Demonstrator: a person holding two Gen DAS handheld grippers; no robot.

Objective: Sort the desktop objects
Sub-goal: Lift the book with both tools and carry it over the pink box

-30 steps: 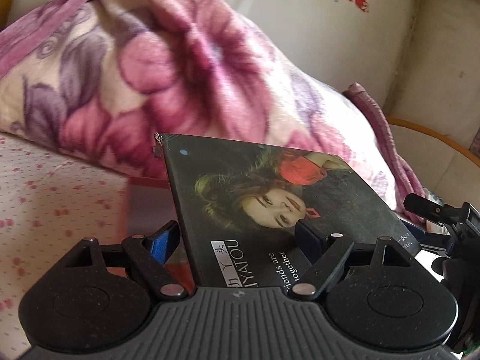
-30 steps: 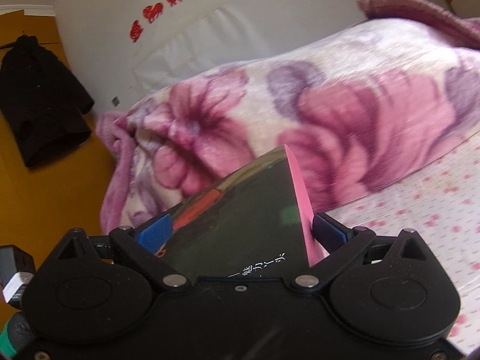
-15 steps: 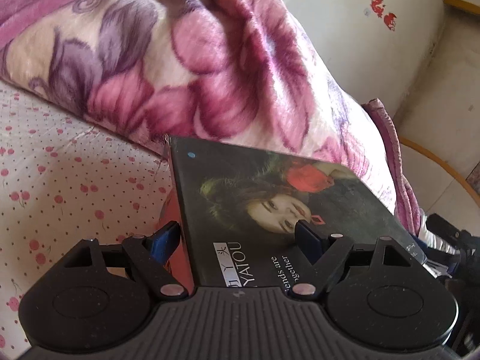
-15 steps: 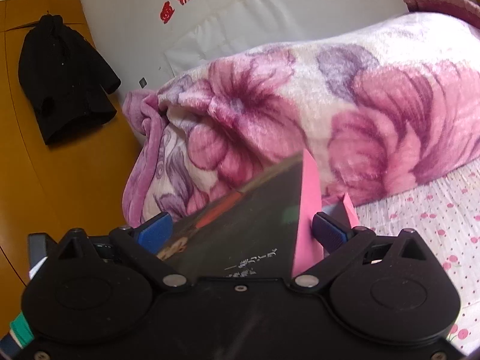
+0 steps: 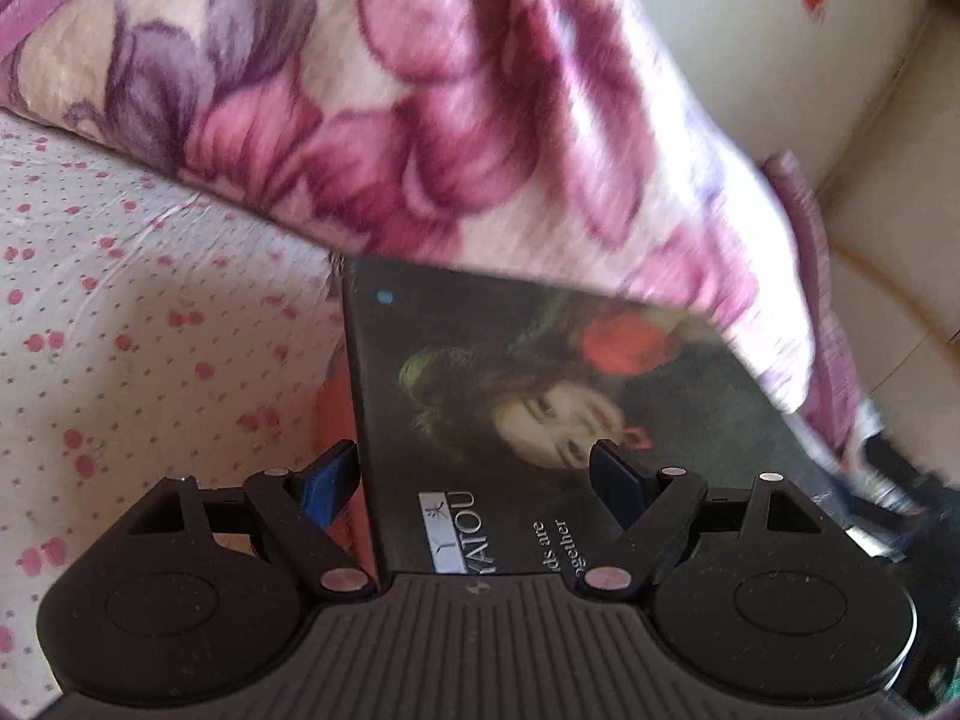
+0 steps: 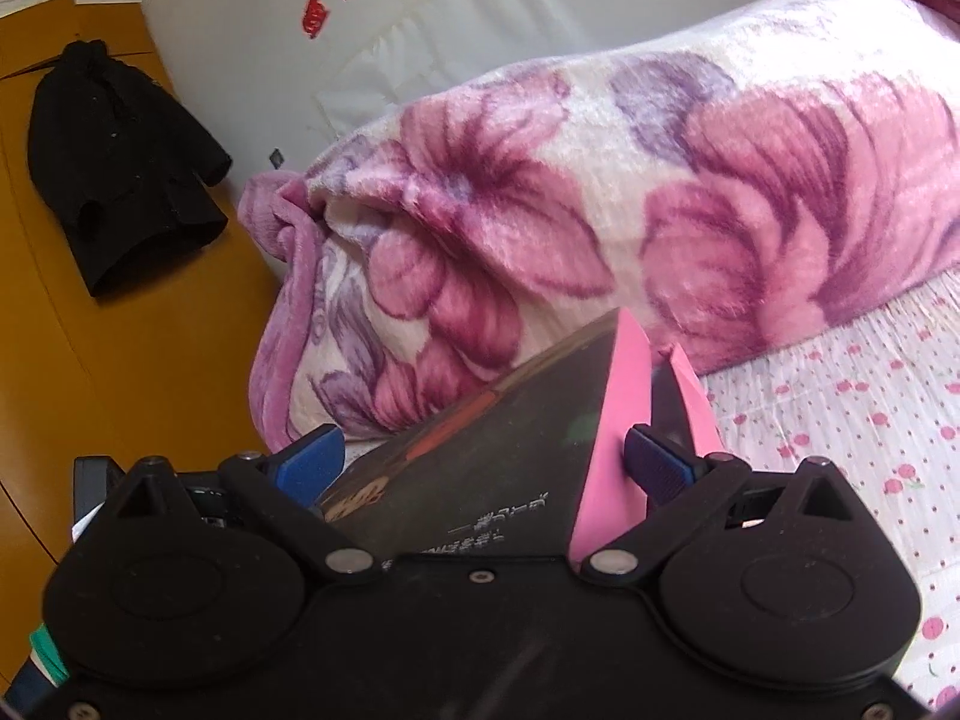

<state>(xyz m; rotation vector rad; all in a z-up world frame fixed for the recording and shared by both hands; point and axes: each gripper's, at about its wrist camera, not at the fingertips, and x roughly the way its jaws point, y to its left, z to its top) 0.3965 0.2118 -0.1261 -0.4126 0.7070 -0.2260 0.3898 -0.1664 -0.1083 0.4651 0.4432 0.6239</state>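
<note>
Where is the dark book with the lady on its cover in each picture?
Left wrist view: the book fills the lower middle, cover up, between the left tongs.
Right wrist view: the book shows lower middle, seen edge-on with pink inner pages, between the right tongs.
Shared landmark: the flowered blanket behind the book.

The dark book cover (image 5: 540, 396), seen from the left wrist, carries white letters "YATOU", partly cut off, beside a pale label with characters too small to read. Next to them run the fragments "ds are" and "ogether". From the right wrist, a line of white characters on the cover (image 6: 480, 456) is illegible.
</note>
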